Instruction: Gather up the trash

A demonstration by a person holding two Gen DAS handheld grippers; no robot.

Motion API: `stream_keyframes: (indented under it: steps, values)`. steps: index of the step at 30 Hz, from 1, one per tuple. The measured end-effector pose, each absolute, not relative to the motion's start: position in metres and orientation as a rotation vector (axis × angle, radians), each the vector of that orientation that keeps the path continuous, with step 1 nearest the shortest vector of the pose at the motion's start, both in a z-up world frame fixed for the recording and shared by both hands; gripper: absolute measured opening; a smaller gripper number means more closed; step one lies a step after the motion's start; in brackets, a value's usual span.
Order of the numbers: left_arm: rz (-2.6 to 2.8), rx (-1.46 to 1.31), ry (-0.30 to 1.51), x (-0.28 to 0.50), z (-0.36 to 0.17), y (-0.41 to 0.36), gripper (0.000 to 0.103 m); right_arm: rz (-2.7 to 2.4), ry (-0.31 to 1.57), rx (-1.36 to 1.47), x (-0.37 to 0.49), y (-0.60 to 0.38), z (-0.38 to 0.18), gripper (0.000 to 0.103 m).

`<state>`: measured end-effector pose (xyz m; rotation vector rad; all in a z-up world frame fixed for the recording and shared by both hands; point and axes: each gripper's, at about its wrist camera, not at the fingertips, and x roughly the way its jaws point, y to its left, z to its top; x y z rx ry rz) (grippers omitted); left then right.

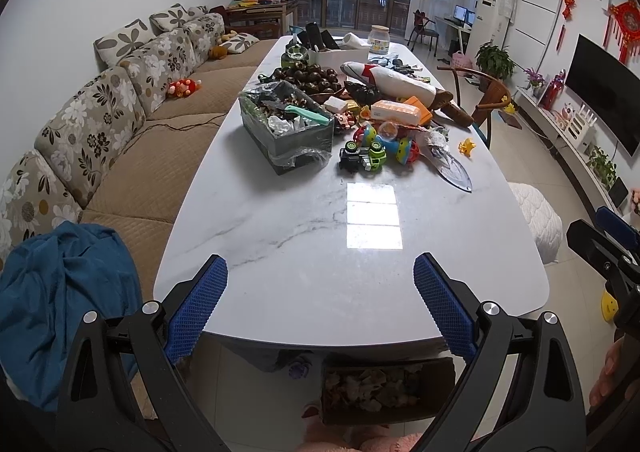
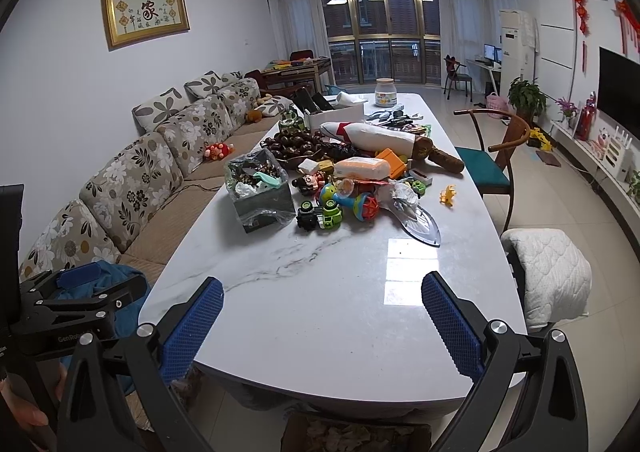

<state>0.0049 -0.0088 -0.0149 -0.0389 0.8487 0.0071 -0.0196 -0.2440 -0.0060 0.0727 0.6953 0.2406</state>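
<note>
So we're standing at the near end of the marble surface (image 1: 280, 252) with both grippers held out over its edge. Starting on the left, the sofa (image 1: 132, 155) runs along the wall with a blue cloth (image 1: 60, 292) bunched on its near seat. Our left gripper (image 1: 320, 308) has its blue-padded fingers (image 1: 196, 312) spread wide apart with nothing between them.

Moving inward, the trash is mostly in the lined bin (image 1: 286, 127) sitting on the surface, left of the toy pile: a dark box with a clear plastic liner spilling over its rim, stuffed with dark shells, crumpled clear wrapping and a knife with a mint-green handle (image 1: 308, 113) lying across the top. Just behind it there's a heap of dark brown chestnuts (image 1: 310, 75). To the right of the bin sit the toy trucks (image 1: 362, 157), a bright rattle (image 1: 402, 149), an orange-and-white wipes pack (image 1: 396, 111) and a clear plastic wrapper (image 1: 452, 167) lying flat, well away from both grippers.

Down below the near edge, on the floor, there's a second box of pale crumpled scraps (image 1: 380, 388).

On the right, our right gripper (image 2: 322, 328) is just as wide open and empty, with a wooden chair (image 2: 492, 163) and a white quilted stool (image 2: 552, 276) beyond it.
</note>
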Motion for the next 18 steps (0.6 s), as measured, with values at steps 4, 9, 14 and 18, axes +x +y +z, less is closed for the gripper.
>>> stream_keyframes:
  steps: [4,9,14,18]
  values:
    - [0.009,-0.040,0.848,0.0050,-0.0150,-0.0091,0.092,0.240,0.696,0.072,-0.0193,-0.2446,-0.0068,0.098]
    - [0.014,-0.041,0.857,0.0067,-0.0167,-0.0112,0.092,0.241,0.696,0.071,-0.0192,-0.2446,-0.0079,0.098]
    - [0.009,-0.040,0.860,0.0072,-0.0154,-0.0097,0.092,0.238,0.697,0.075,-0.0170,-0.2494,-0.0080,0.098]
    - [0.009,-0.039,0.860,0.0078,-0.0152,-0.0100,0.092,0.236,0.697,0.075,-0.0164,-0.2500,-0.0086,0.098]
